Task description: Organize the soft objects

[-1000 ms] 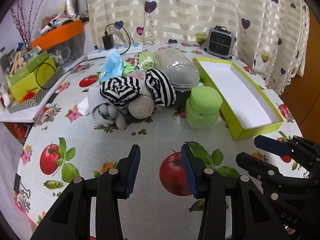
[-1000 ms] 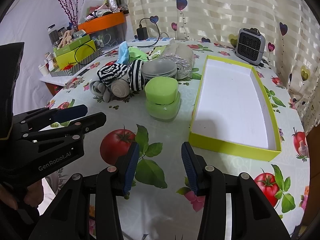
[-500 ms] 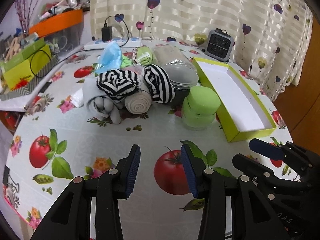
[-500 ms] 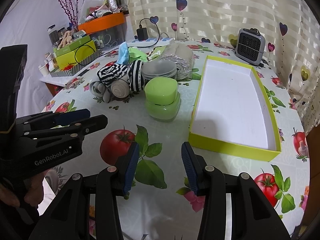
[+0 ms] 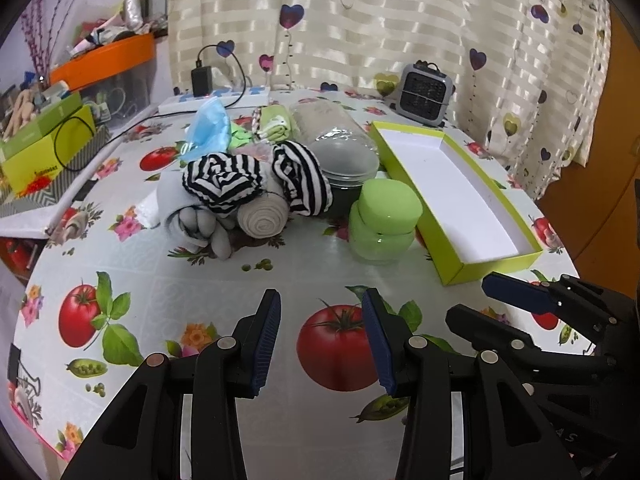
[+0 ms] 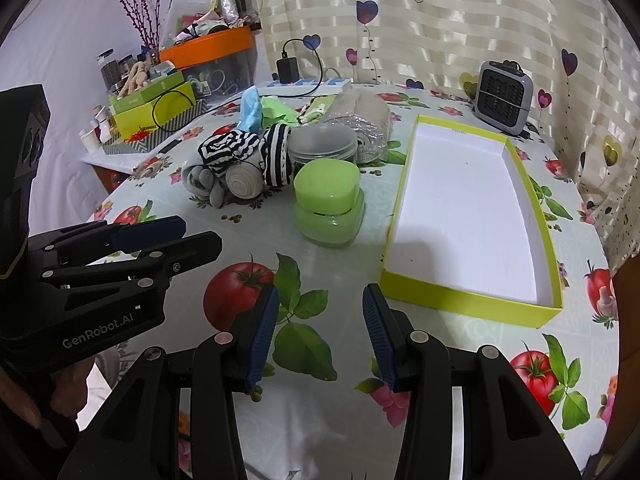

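Socks (image 5: pixel 244 196) sit rolled in a heap at centre frame, left of the empty green box (image 5: pixel 460 276); our left gripper (image 5: pixel 320 340) and right gripper (image 6: pixel 316 332) hover spread, empty, so we should approach one roll squarely and pinch mid-body

A cluster of rolled soft items sits on the table (image 5: pixel 224 272), well beyond the gripper tips. The black-and-white striped roll (image 5: pixel 222 186) lies on top, twisted into a knot; a second striped roll (image 5: pixel 304 182) stands on edge just to its right, touching it. Below them a beige roll (image 5: pixel 264 216) lies on its side with its spiral end showing. A pale grey bundle (image 5: pixel 188 220) lies beside it, its knotted ends drooping to the table. Behind the heap are a crumpled blue cloth (image 5: pixel 210 130) and a folded light green cloth (image 5: pixel 274 126). The open yellow-green box (image 5: pixel 500 264) with a white floor lies to the right, holding no soft item.
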`<state>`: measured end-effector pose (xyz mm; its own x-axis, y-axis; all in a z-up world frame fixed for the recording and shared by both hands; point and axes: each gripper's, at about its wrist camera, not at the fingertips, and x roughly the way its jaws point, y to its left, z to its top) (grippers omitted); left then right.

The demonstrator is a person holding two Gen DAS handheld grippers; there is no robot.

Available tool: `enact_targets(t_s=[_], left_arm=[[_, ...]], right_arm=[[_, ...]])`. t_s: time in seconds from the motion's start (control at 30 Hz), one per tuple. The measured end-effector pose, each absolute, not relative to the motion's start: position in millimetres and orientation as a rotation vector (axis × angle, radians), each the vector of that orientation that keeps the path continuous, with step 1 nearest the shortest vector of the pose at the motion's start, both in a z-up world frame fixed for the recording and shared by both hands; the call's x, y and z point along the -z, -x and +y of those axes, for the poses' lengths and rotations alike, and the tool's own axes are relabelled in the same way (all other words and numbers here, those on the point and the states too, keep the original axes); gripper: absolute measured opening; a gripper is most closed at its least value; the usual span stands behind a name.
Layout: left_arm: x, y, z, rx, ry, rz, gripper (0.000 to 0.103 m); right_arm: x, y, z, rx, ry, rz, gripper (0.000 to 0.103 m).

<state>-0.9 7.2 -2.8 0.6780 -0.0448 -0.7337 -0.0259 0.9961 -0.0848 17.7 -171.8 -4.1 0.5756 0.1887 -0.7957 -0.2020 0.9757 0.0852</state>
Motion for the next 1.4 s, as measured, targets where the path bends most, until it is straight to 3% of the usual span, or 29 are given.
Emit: enact_targets(t_s=[1.4], left_arm=[[-5, -24, 41, -0.026, 0.121, 0.818, 0.041]], right_arm=[[-15, -53, -152, -0.343, 0.039, 0.883, 0.045]])
